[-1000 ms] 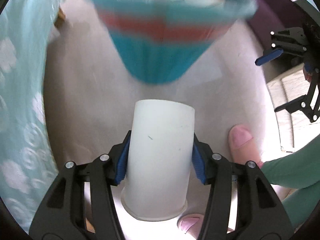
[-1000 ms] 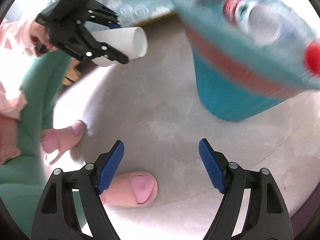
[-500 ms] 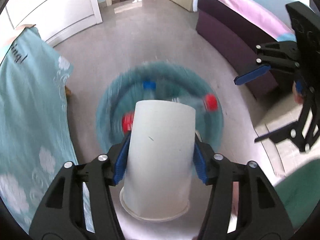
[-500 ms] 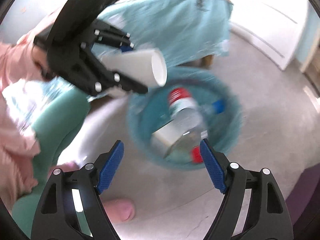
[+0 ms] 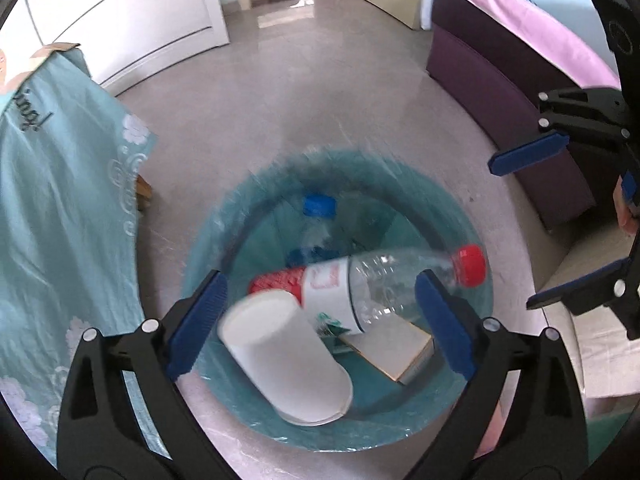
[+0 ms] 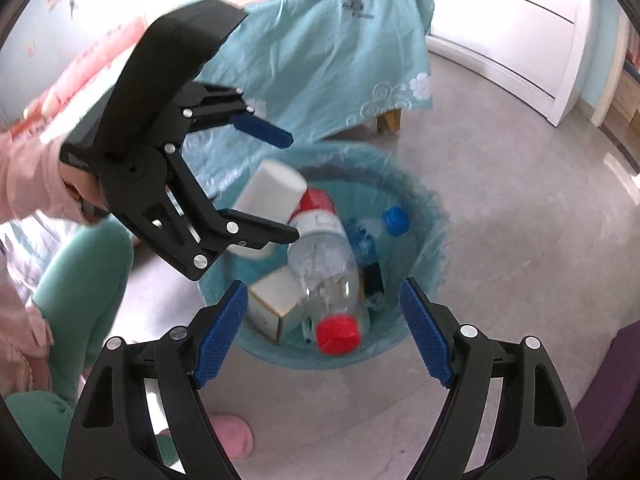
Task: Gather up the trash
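Note:
A teal-lined trash bin [image 5: 460,216] stands on the floor below both grippers; it also shows in the right wrist view [image 6: 424,192]. A white paper cup [image 5: 288,360] is loose, tilted over the bin's near side, free of my fingers; the right wrist view shows the cup [image 6: 272,192] too. In the bin lie a clear bottle with a red cap [image 5: 384,276], a blue-capped bottle [image 5: 318,216] and a small carton [image 5: 400,352]. My left gripper [image 5: 320,320] is open above the bin. My right gripper [image 6: 322,336] is open and empty over the bin.
A table with a teal cloth [image 5: 60,208] stands left of the bin. A purple bed base [image 5: 504,104] is to the right. White cabinet doors [image 5: 120,28] and a doorway are at the back. The person's green-clad legs [image 6: 84,272] and a slippered foot are near.
My left gripper has opened and let go of the white cup, which now tips into the bin. Both grippers rose from beside the bin to above it.

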